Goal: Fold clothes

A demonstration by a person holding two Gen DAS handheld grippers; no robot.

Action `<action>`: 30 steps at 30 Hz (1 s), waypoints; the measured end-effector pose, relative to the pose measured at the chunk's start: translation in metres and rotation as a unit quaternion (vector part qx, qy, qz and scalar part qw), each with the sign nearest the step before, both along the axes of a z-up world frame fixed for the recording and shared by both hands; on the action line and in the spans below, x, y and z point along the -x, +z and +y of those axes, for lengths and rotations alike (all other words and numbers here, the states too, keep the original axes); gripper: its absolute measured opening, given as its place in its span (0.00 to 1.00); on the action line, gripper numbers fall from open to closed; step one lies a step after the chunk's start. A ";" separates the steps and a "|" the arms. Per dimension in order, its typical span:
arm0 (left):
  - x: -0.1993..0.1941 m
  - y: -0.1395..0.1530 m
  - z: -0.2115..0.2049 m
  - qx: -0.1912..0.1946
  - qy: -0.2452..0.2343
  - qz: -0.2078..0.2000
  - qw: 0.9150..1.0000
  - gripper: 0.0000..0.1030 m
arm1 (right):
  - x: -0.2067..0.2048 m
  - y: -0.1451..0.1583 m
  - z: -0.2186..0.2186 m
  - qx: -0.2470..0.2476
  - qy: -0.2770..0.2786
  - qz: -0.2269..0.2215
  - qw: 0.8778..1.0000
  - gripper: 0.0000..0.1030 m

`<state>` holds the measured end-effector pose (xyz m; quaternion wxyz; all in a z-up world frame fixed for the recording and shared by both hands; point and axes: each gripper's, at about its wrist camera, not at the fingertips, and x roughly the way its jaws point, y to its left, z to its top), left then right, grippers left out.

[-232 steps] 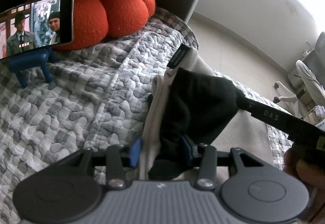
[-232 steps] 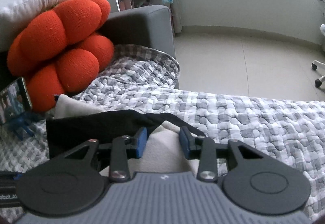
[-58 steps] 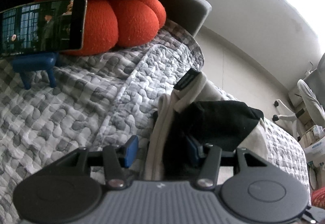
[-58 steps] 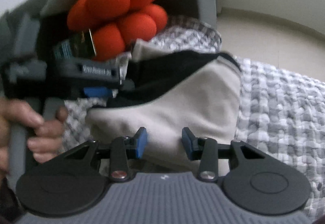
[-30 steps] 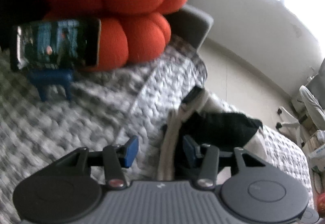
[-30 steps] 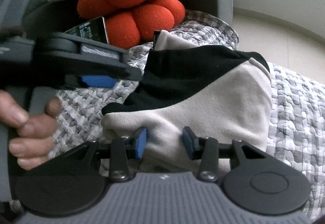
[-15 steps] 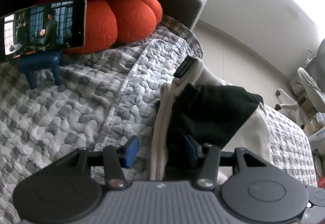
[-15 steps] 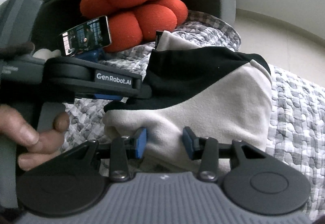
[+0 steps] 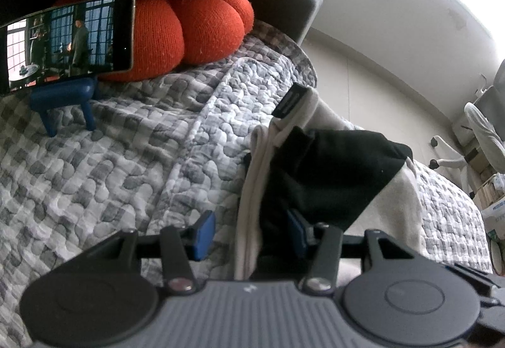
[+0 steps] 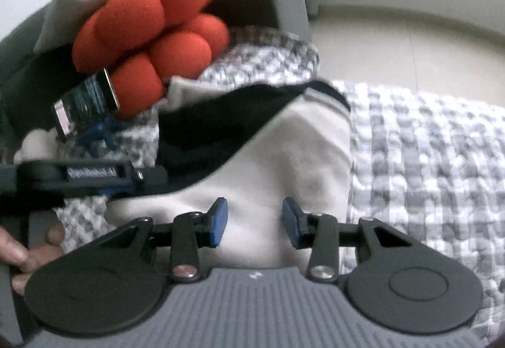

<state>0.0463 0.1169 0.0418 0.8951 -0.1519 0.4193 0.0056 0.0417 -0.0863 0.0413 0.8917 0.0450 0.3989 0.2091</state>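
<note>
A folded cream and black garment [image 9: 331,177] [image 10: 284,158] lies on the grey checked quilt [image 9: 94,174]. My left gripper [image 9: 250,234] straddles the garment's near left edge. Its right pad touches the black cloth, while a strip of quilt shows between its left pad and the cream hem, so it is open. My right gripper [image 10: 255,221] hovers open over the cream part, and flat cloth shows between its blue pads. In the right wrist view the left gripper [image 10: 139,180] reaches in from the left at the garment's black corner, held by a hand [image 10: 28,253].
An orange knotted cushion [image 9: 176,0] [image 10: 151,32] leans on the grey sofa arm [image 9: 284,7]. In front of it a phone [image 9: 69,38] plays on a blue stand. Right of the quilt are pale floor and an office chair [image 9: 483,133].
The right gripper has slid to the right over the cream cloth and rolled, so its view is blurred. The left gripper has stayed at the garment's edge.
</note>
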 end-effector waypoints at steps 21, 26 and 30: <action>0.000 0.000 0.001 -0.002 -0.002 0.001 1.000 0.50 | -0.052 -0.005 -0.025 -0.023 -0.121 -0.060 0.991 0.44; 0.000 0.001 -0.001 -0.005 -0.003 0.002 1.000 0.50 | -0.065 -0.018 -0.028 -0.028 -0.124 -0.027 0.992 0.49; 0.000 0.000 -0.001 -0.007 -0.004 0.001 1.000 0.50 | -0.068 -0.021 -0.042 -0.072 -0.126 -0.004 0.989 0.50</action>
